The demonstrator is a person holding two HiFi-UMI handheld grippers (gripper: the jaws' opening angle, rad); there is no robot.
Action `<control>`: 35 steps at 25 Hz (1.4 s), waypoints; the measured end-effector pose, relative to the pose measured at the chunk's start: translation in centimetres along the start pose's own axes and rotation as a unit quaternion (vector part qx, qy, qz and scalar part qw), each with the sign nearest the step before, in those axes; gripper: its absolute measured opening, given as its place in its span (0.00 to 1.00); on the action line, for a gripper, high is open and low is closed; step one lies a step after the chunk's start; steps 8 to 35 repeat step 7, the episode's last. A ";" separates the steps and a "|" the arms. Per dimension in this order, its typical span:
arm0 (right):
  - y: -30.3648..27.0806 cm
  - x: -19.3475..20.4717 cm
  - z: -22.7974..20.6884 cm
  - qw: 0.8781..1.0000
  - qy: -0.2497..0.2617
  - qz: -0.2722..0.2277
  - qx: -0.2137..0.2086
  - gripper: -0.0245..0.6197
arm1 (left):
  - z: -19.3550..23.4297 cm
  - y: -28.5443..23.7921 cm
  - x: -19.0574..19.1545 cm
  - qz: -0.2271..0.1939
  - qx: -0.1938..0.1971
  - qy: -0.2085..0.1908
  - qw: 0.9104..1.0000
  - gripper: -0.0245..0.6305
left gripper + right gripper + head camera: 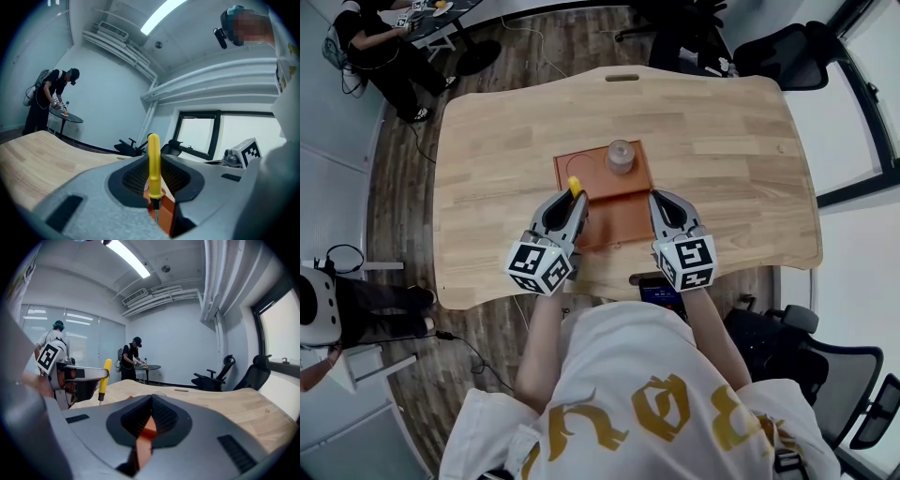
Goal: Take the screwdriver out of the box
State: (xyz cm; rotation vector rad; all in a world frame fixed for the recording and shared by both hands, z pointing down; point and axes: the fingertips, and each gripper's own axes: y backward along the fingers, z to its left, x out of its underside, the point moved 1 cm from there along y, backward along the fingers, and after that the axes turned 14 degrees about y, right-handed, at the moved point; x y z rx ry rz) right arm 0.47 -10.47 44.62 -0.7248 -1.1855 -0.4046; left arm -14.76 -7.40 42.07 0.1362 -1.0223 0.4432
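Holding the screwdriver (153,161) upright, my left fingers (129,180) are closed part-way on its yellow handle, with the handle end up and the tip pointing down over the left part of the orange box (614,211). My right fingers (176,420) are pinched shut on the box's near edge, pinning it to the surface (722,159). With the long axis vertical, I judge the left hand should lift straight up and clear

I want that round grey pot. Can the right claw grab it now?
Probably not yet: the right claw is clamped on the wall of the orange box. Freed, it has a clear path to the round grey pot.
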 end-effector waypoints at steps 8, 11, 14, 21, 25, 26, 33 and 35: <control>-0.1 0.6 0.1 1.000 -0.001 0.005 -0.003 0.05 | 0.3 0.0 0.5 0.001 -0.005 0.005 1.000 0.16; -0.1 0.6 0.1 1.000 -0.001 0.005 -0.003 0.05 | 0.3 0.0 0.5 0.001 -0.005 0.005 1.000 0.16; -0.1 0.6 0.1 1.000 -0.001 0.005 -0.003 0.05 | 0.3 0.0 0.5 0.001 -0.005 0.005 1.000 0.16; -0.1 0.6 0.1 1.000 -0.001 0.005 -0.003 0.05 | 0.3 0.0 0.5 0.001 -0.005 0.005 1.000 0.16; -0.1 0.6 0.1 1.000 -0.001 0.005 -0.003 0.05 | 0.3 0.0 0.5 0.001 -0.005 0.005 1.000 0.16; -0.1 0.6 0.1 1.000 -0.001 0.005 -0.003 0.05 | 0.3 0.0 0.5 0.001 -0.005 0.005 1.000 0.16; -0.1 0.6 0.1 1.000 -0.001 0.005 -0.003 0.05 | 0.3 0.0 0.5 0.001 -0.005 0.005 1.000 0.16; -0.1 0.6 0.1 1.000 -0.001 0.005 -0.003 0.05 | 0.3 0.0 0.5 0.001 -0.005 0.005 1.000 0.16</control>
